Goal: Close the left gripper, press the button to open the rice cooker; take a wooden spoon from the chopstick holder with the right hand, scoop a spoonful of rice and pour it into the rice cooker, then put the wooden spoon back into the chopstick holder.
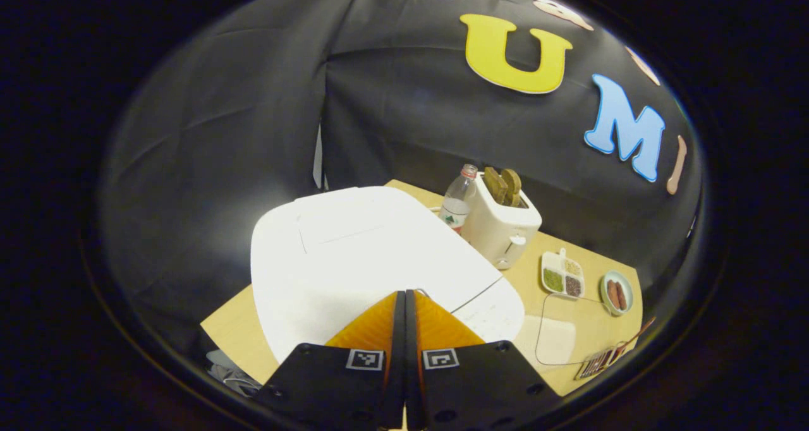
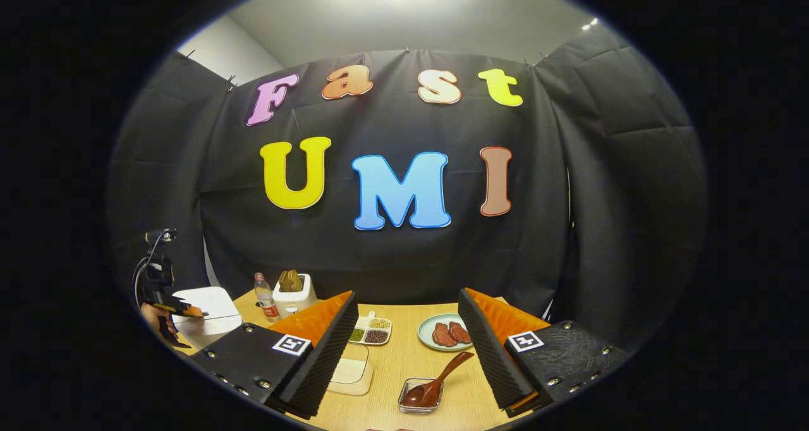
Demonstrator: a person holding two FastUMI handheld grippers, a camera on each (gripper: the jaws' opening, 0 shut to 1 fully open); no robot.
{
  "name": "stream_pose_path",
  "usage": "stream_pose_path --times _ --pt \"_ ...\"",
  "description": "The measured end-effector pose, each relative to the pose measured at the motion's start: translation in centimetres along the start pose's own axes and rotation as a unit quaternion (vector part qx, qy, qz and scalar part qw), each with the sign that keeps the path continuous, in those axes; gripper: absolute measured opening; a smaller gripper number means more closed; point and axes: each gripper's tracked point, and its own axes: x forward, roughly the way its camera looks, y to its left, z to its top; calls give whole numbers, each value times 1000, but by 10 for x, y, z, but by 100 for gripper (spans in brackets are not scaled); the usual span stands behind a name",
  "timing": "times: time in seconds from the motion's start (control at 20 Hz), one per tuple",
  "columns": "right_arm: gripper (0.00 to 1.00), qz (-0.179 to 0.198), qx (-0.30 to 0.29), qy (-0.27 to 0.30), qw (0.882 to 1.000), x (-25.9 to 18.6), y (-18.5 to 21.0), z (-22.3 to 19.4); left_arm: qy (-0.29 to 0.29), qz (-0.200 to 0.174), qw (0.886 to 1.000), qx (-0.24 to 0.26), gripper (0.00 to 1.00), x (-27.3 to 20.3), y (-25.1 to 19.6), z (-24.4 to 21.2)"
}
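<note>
**Left gripper closed above the rice cooker lid; right gripper wide apart over the table**

In the left gripper view the left gripper (image 1: 405,298) has its two orange-faced fingers pressed together with nothing between them; their tips lie over the near edge of the white, rounded plastic rice cooker (image 1: 354,254), whose lid is down; whether the tips touch it I cannot tell. Behind the cooker stand a clear plastic water bottle with a red cap (image 1: 458,198) and, just beside it, a cream toaster-shaped holder with brown pieces poking out of its slots (image 1: 505,222); to the right on the light wooden table (image 1: 231,333) sit a white divided dish of green and dark grains (image 1: 562,274), a small pale plate with reddish-brown pieces (image 1: 617,292) and a clear shallow container of white rice (image 1: 559,336).

In the right gripper view the right gripper (image 2: 407,349) hangs with its fingers spread wide, holding nothing; between them, near the table's front edge, the dark wooden spoon (image 2: 436,387) rests with its bowl in a small clear square holder (image 2: 420,398), its handle leaning up to the right; at far left a hand (image 2: 158,320) holds the left gripper over the cooker.
</note>
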Motion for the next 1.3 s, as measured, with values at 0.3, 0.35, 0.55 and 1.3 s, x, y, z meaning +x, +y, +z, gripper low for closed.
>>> stream_pose_path --times 0.3,0.35,0.55,1.3 --pt "97 2 -1 -1 1000 4 -3 -5 -181 12 983 26 32 -81 -23 103" --pt "98 5 -1 1 1000 5 -2 -7 -199 5 980 24 53 -99 -31 115" --pt "98 29 5 -7 1000 9 4 -6 -274 -31 960 41 96 -154 -56 137" --pt "98 -40 34 141 989 54 -86 -133 -265 -117 948 134 91 -194 -158 63"
